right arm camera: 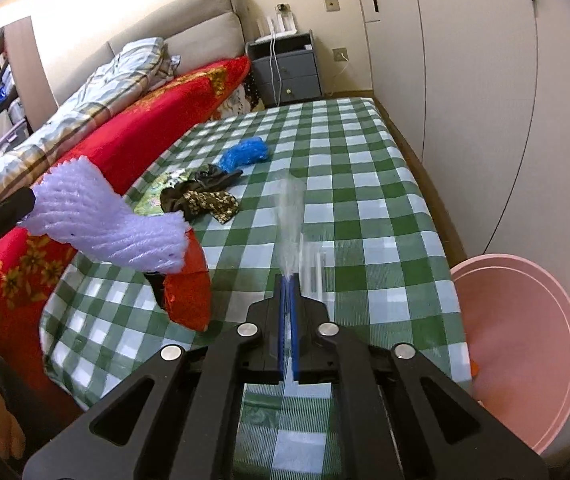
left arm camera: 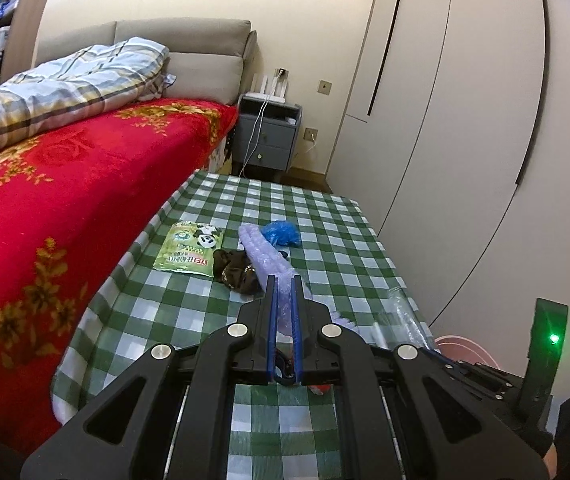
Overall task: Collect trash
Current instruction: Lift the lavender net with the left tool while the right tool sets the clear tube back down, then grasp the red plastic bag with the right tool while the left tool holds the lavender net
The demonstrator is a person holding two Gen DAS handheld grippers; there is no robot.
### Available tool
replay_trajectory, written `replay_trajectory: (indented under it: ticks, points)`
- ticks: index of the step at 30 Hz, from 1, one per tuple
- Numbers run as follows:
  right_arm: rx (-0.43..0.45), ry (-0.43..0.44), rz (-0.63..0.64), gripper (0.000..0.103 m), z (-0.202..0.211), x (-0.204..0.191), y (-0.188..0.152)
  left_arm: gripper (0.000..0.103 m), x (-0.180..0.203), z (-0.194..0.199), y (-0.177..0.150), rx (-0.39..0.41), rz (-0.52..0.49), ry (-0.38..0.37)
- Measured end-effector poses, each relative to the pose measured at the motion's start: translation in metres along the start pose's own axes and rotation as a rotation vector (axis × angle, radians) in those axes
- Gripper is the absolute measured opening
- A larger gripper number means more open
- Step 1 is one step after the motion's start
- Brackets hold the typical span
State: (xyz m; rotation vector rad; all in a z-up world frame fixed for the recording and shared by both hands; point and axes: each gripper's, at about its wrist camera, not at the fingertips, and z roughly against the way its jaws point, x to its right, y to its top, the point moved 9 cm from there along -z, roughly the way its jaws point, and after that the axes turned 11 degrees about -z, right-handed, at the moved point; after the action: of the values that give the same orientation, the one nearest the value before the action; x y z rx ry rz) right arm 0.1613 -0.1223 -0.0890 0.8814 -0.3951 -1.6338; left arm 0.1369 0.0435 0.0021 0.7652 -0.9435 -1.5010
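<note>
Both hand-held grippers carry a piece of trash. We see our left gripper [left arm camera: 284,280] pinching a lavender foam net sleeve [right arm camera: 105,220], and our right gripper [right arm camera: 288,278] pressed together on a clear plastic wrapper [right arm camera: 291,220] that is blurred and nearly see-through.

Taking the pink basin [right arm camera: 525,360] as the landmark: it sits low beside the near right corner of the green checked table [right arm camera: 365,200], just right of the right gripper. The clear wrapper stands forward from the jaws over the cloth, left of the basin, with its long axis running away from us. The right hand is the nearer one; the foam sleeve hangs well to the left of the basin, beside the red bedspread [left arm camera: 65,200], its length lying roughly across the right wrist view. We judge the drop calls for a swing to the right, right hand first.

Farther from the basin, on the cloth, lie a green snack packet [left arm camera: 189,250], a dark crumpled wrapper [left arm camera: 237,272] and a blue crumpled plastic bag [left arm camera: 283,234]. The foam is ribbed and soft, with jagged ends.
</note>
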Motion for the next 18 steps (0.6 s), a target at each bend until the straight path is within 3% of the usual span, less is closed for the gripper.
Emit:
replay_trajectory:
  ticks: [3, 5, 7, 13, 18]
  points:
    - [-0.005, 0.019, 0.0, 0.009, -0.005, -0.004, -0.002, 0.006, -0.002, -0.011, -0.004, -0.015, 0.011, -0.001]
    - [0.005, 0.041, 0.019, 0.028, -0.004, -0.012, -0.004, 0.006, -0.005, -0.016, -0.006, -0.024, 0.042, -0.009]
    - [0.017, 0.069, 0.035, 0.038, -0.001, -0.02, -0.005, 0.006, -0.004, -0.019, -0.006, -0.024, 0.055, -0.016]
    - [-0.001, 0.185, 0.053, 0.038, -0.002, -0.048, -0.014, 0.006, 0.007, -0.025, -0.006, -0.022, 0.028, -0.025]
    - [-0.044, 0.189, 0.067, 0.038, -0.019, -0.056, -0.021, 0.006, 0.007, -0.025, -0.006, -0.02, 0.029, -0.027]
